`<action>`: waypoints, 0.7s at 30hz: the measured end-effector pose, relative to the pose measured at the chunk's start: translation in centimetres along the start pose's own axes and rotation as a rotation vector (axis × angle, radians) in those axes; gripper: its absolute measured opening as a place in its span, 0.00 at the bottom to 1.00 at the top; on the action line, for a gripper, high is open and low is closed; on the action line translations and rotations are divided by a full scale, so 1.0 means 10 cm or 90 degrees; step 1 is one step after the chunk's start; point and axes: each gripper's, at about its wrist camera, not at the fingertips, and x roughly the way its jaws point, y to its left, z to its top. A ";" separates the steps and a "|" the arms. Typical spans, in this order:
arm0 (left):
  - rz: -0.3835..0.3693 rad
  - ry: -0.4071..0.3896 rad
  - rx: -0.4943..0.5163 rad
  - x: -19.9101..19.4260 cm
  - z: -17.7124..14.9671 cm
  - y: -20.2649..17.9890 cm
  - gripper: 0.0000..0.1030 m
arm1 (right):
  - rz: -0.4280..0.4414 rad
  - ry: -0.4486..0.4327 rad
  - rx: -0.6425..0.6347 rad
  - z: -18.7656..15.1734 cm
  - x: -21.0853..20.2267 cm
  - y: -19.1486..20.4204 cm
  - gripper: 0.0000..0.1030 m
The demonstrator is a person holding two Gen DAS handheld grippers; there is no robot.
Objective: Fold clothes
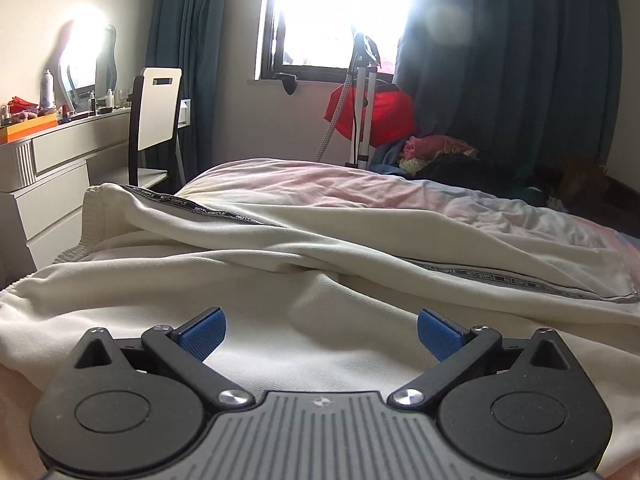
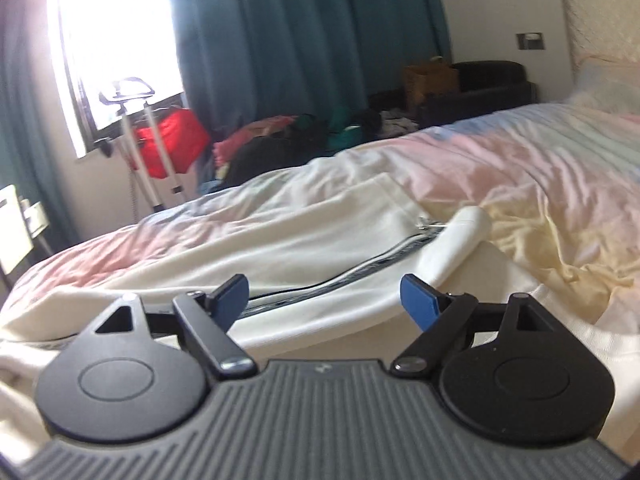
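Note:
A cream zip jacket (image 1: 280, 248) with black lettered tape along its sleeve lies spread on the bed, one sleeve folded across the body. My left gripper (image 1: 322, 330) hovers just above the cream cloth, open, with nothing between its blue pads. In the right wrist view the same jacket (image 2: 304, 232) shows its zipper and rolled collar (image 2: 468, 228). My right gripper (image 2: 324, 300) stands open over the jacket's edge near the zipper, and its blue pads hold nothing.
The bed (image 2: 520, 168) carries a rumpled pink and pale yellow sheet. A white dresser (image 1: 52, 164) and chair (image 1: 156, 112) stand at left. A garment steamer (image 1: 364, 96), a red bag (image 1: 376, 116) and a pile of clothes (image 2: 288, 136) sit by the window and dark curtains.

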 end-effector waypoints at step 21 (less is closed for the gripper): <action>0.044 0.096 -0.104 -0.55 0.05 0.85 1.00 | 0.056 -0.026 -0.132 -0.47 -1.64 0.68 0.82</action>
